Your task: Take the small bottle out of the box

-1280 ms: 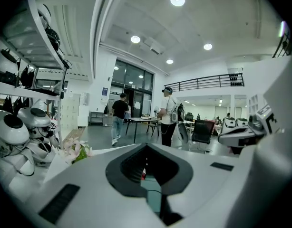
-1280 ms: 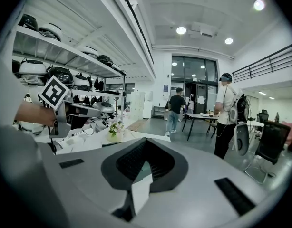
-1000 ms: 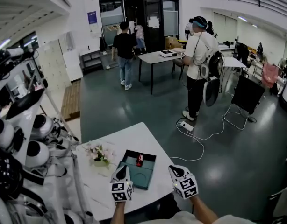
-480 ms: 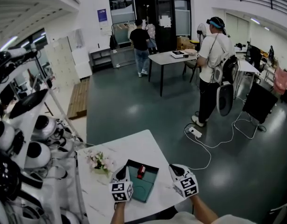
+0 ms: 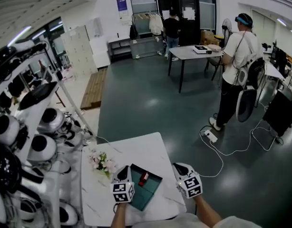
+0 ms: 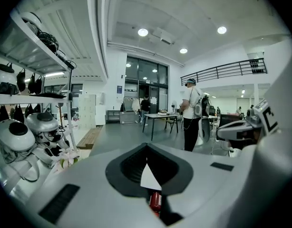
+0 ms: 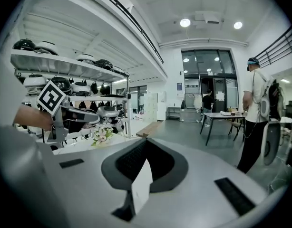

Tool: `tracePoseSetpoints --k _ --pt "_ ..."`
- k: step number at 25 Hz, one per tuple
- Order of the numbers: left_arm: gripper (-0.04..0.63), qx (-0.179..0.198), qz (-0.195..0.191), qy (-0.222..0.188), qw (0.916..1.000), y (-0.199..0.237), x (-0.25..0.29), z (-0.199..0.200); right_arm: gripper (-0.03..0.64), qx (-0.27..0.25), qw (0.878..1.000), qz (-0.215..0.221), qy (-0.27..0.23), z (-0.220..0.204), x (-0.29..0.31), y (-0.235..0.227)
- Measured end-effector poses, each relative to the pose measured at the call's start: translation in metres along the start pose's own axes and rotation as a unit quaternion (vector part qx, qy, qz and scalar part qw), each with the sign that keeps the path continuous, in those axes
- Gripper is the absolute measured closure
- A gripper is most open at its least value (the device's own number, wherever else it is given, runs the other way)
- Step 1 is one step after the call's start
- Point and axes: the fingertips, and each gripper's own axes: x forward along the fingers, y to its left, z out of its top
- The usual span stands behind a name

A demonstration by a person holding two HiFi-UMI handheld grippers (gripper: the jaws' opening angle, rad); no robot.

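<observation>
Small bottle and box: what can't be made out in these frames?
- small bottle: tiny in the head view, so its cap and label are unreadable. In the left gripper view only a red sliver shows; the left gripper covers the rest with its own body.
- box: in the head view its near-left corner is hidden behind the left gripper. None of it shows in the right gripper view.

Your left: flower bunch [image 5: 102,161] on white table [image 5: 141,148], helmet racks [image 5: 41,148] beside. Ahead of you: person in white shirt [image 5: 236,65] near dark table [image 5: 196,53], power strip [image 5: 210,136] on floor.
</observation>
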Motion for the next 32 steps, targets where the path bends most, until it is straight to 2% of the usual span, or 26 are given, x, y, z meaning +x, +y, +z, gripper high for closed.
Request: tracePoseSetpoints --k 8,16,24,32 --pt "0.577 0.008 0.033 0.014 0.9993 0.002 0.034 -0.001 0.597 0.006 0.999 0.042 0.006 -0.010 0.041 -0.029" --pt "0.576 0.017 0.047 0.042 0.9978 0.003 0.050 -0.008 0.597 0.014 0.997 0.069 0.018 -0.015 0.061 -0.044" --pt "0.576 0.020 0.028 0.053 0.9980 0.008 0.067 -0.013 0.597 0.022 0.997 0.071 0.032 -0.028 0.078 -0.035" --pt "0.576 0.030 -0.008 0.083 0.9960 0.008 0.077 -0.044 0.597 0.036 0.996 0.055 0.055 -0.048 0.085 -0.017"
